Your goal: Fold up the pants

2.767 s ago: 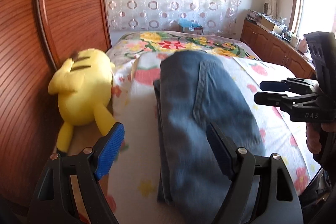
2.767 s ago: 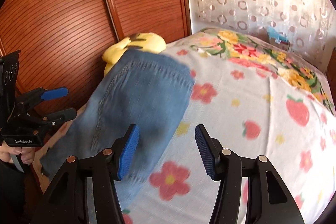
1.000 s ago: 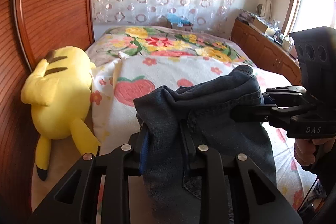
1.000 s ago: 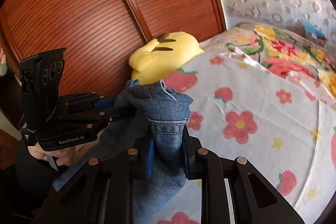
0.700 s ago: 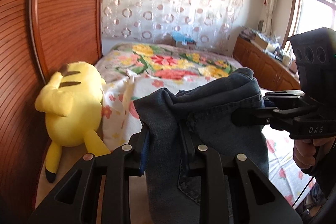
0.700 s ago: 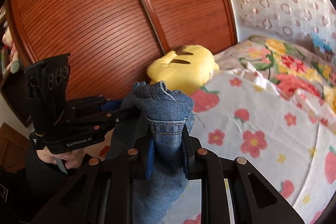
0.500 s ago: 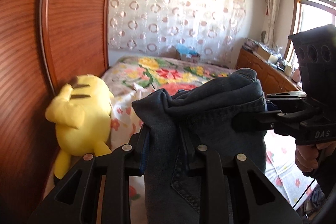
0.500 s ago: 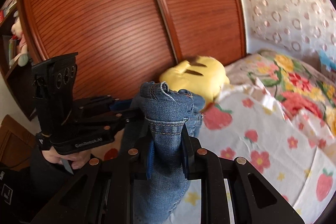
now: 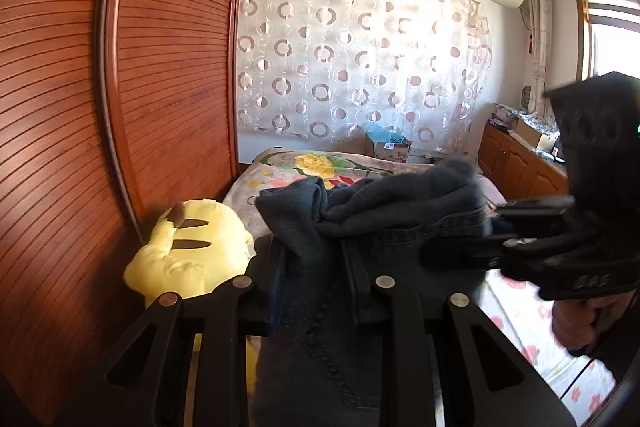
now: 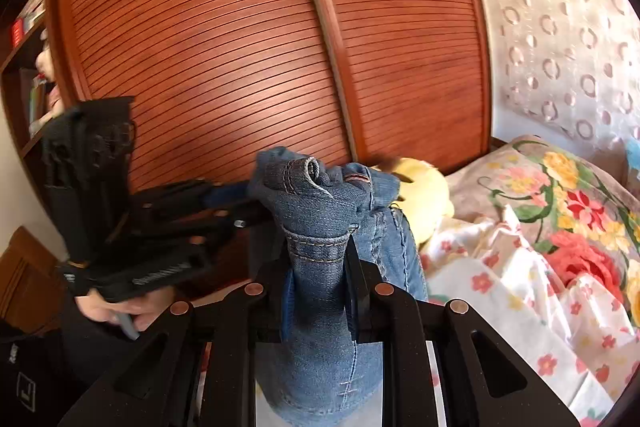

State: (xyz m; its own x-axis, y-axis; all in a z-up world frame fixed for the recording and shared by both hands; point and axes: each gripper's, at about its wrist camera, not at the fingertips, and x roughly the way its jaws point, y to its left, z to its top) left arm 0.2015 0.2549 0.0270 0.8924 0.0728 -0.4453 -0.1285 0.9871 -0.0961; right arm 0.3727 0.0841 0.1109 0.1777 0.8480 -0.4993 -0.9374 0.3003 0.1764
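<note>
The blue jeans (image 9: 372, 227) hang between my two grippers, lifted above the bed. My left gripper (image 9: 316, 267) is shut on one bunched corner of the jeans; the cloth drapes down over its jaws. My right gripper (image 10: 318, 279) is shut on another bunched part of the jeans (image 10: 324, 227), by a hemmed edge. The right gripper shows in the left wrist view (image 9: 460, 247) at right, blurred, pinching the same upper edge. The left gripper shows in the right wrist view (image 10: 224, 207) at left, also blurred.
A yellow plush toy (image 9: 188, 251) lies at the bed's left edge against the slatted wooden wardrobe doors (image 10: 240, 47). The flowered bedspread (image 10: 540, 267) spreads to the right. A patterned curtain (image 9: 360, 67) and a wooden cabinet (image 9: 516, 167) stand at the far end.
Both grippers closed on the jeans that lay flat on the bed, then raised them. Over the last second they have risen further and the bed has dropped lower in both views.
</note>
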